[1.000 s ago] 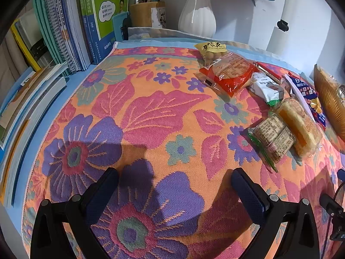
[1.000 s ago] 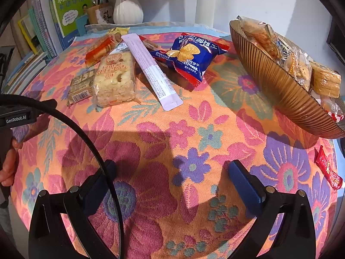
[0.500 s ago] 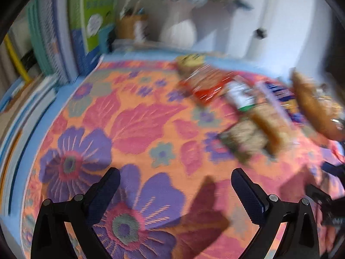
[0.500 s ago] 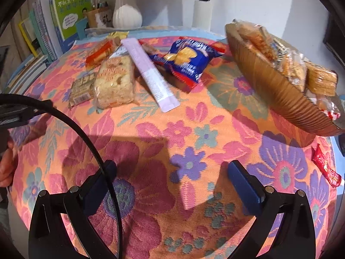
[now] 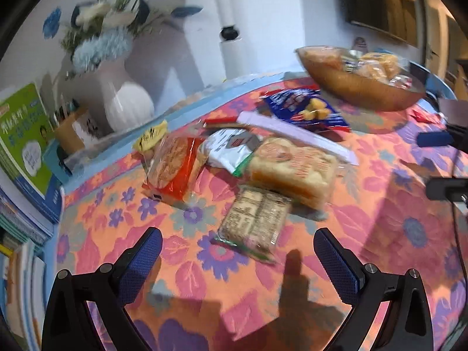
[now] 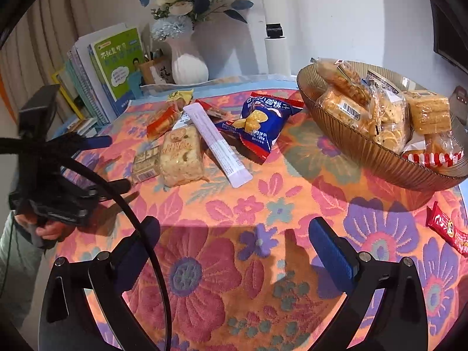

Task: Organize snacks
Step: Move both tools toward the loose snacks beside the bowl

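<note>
- Our left gripper: black angular frame, two fingers faced with blue cross-hatched pads, round silver screw heads at the pivots.
- Our right gripper: the same build, black frame, blue pads, silver screws.
- A black cable arcs across the right wrist view.
- Our left hand wears a pale grey-green sleeve.
</note>
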### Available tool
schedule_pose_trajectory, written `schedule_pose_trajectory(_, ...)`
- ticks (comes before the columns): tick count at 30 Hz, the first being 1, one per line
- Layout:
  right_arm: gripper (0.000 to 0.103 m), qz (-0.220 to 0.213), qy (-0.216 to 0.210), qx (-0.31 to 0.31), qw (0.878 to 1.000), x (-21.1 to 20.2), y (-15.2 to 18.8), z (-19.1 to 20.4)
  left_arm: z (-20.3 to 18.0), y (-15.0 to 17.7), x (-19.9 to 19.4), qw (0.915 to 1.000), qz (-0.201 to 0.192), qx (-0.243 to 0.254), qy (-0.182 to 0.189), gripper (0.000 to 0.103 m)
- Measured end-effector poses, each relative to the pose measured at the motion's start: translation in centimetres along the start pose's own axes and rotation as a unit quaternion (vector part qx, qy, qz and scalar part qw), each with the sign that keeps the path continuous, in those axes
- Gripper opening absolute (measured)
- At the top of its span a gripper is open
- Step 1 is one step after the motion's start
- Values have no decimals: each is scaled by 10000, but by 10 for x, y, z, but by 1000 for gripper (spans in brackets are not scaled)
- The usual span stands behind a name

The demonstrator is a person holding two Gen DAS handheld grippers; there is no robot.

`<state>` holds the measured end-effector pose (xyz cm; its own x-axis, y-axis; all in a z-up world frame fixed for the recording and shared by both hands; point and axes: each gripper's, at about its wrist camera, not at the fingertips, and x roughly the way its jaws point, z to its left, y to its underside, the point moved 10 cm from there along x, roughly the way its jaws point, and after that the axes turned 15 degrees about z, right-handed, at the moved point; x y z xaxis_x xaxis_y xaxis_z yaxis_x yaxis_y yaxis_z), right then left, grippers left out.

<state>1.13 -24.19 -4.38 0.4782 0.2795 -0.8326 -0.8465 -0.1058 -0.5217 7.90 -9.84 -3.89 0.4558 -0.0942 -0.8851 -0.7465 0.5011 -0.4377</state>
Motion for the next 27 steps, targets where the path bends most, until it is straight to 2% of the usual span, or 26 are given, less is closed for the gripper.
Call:
schedule_pose_trajectory(2, 102, 23, 97, -13, 9999, 1, 1, 3, 6, 0, 8, 9996, 57, -214, 166, 103)
schedule_pose_trajectory(4, 102, 51, 136, -77, 9999, 2, 1, 7, 9, 1, 8, 9995, 70, -292, 73, 103)
schedule_pose_trajectory(7, 102, 81, -27, -159, 9998, 4, -5, 18, 11, 1, -1, 9993, -164, -311, 158, 103)
schedule_pose_trajectory(10, 102, 56, -33, -318, 9995, 4, -8, 27, 12, 2, -2, 9990, -226, -369, 109, 103)
schedule_pose_trajectory(16, 102, 40, 437, -557, 9975, -5, -10, 29, 19, 0, -9, 9964, -483, -626, 302, 103)
schedule_pose_trajectory(20, 103, -31, 813, -759, 9938, -14, -16, 36, 22, -1, -8, 9956, -469, -722, 357, 103)
schedule_pose_trajectory(23, 103, 491, 248, -1067, 9928, -7, -7, 56, 21, 0, -9, 9956, -488, -703, 382, 103)
schedule_pose_trajectory(25, 103, 1201, -347, -1354, 9829, 2, 7, 71, 21, 0, -10, 9957, -505, -688, 370, 103)
schedule_pose_trajectory(27, 103, 1656, -504, -1656, 9709, 3, 18, 77, 20, 0, -7, 9961, -449, -660, 376, 103)
